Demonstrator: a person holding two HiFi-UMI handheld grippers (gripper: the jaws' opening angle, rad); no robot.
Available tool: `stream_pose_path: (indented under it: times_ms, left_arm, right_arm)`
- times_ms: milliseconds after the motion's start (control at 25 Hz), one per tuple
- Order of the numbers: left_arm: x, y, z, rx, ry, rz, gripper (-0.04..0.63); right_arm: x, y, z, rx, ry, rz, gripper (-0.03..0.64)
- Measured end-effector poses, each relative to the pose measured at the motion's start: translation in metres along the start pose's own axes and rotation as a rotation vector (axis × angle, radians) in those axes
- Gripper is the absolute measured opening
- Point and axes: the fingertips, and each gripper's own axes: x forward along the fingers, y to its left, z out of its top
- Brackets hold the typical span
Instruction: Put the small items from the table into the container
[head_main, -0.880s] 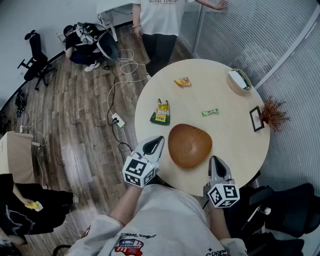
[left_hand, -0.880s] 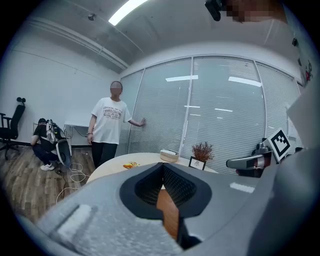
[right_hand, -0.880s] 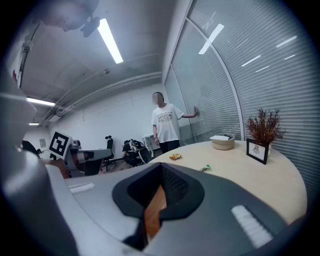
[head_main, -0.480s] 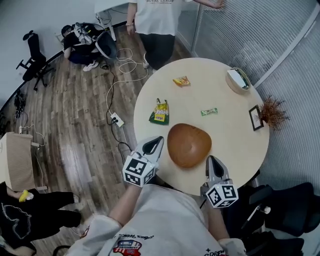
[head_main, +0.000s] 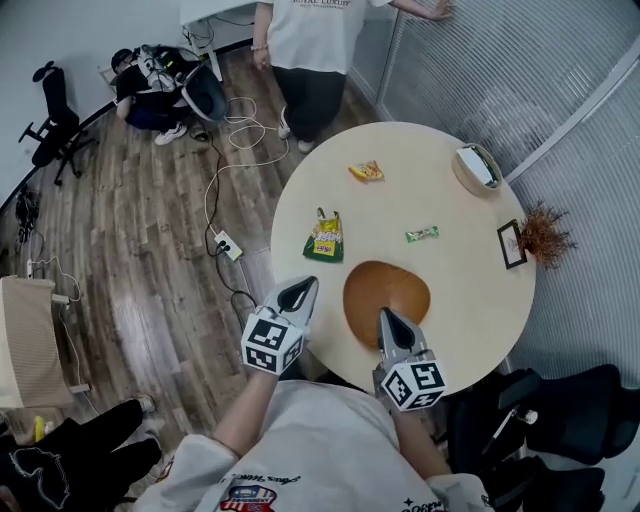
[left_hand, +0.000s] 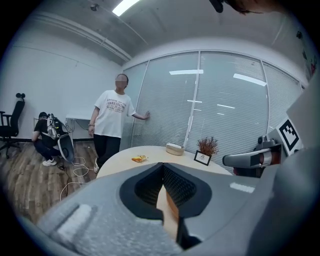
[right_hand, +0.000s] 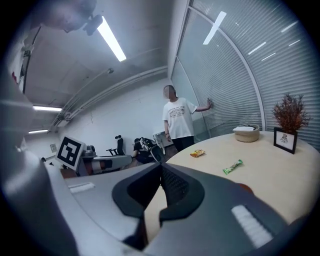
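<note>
Three snack pkts lie on the round surface (head_main: 470, 290) beyond the bowl (head_main: 386, 295): yellow pkt (head_main: 324, 237) nearest, green bar (head_main: 422, 234), orange pkt (head_main: 366, 171) farthest. I judge them light, crinkly and slippery, so I'd pinch a sealed edge. L hand-held gripper (head_main: 303, 286) is at the near-left edge and R hand-held gripper (head_main: 386, 316) over the bowl's near rim. Both have jaws closed, empty, tipped slightly down.

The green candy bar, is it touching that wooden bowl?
Apart. The head view shows bare tabletop between the green candy bar and the wooden bowl.
</note>
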Motion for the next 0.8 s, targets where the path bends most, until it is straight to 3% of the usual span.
stream_pose_path:
  times_ms: [440,800]
  left_arm:
    - [-0.003,0.091,-0.008,-0.019,0.069,-0.067,0.0]
    - [0.008,0.149,-0.002,-0.032,0.093,-0.124,0.0]
  right_arm:
    - [0.147,0.062,-0.018,-0.058,0.082,-0.048,0.037]
    - [0.244,0.04,-0.052,-0.085,0.167,-0.234,0.113]
